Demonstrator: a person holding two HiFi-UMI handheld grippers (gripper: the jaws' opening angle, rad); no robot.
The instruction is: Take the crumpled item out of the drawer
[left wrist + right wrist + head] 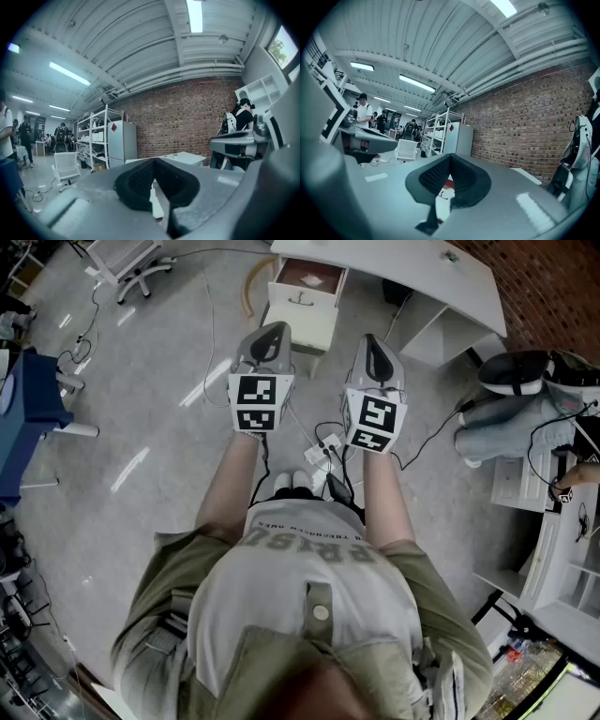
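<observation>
A small white drawer cabinet (302, 310) stands on the floor ahead of me, against a white desk (403, 268). Its top drawer (309, 277) is pulled open, with a brownish inside and a pale patch that I cannot make out. Both grippers are raised side by side, short of the cabinet, pointing towards it. My left gripper (274, 331) is shut with nothing in it, and so is my right gripper (371, 340). In the left gripper view the black pads (140, 180) meet, with a sliver of the white cabinet (156, 206) showing below them. The right gripper view shows its pads (436, 176) closed too.
Cables and a power strip (323, 451) lie on the grey floor between me and the cabinet. A white office chair (131, 263) is at the far left, a blue object (28, 418) at the left edge. A seated person's legs (511, 423) and white shelving (562, 568) are at the right.
</observation>
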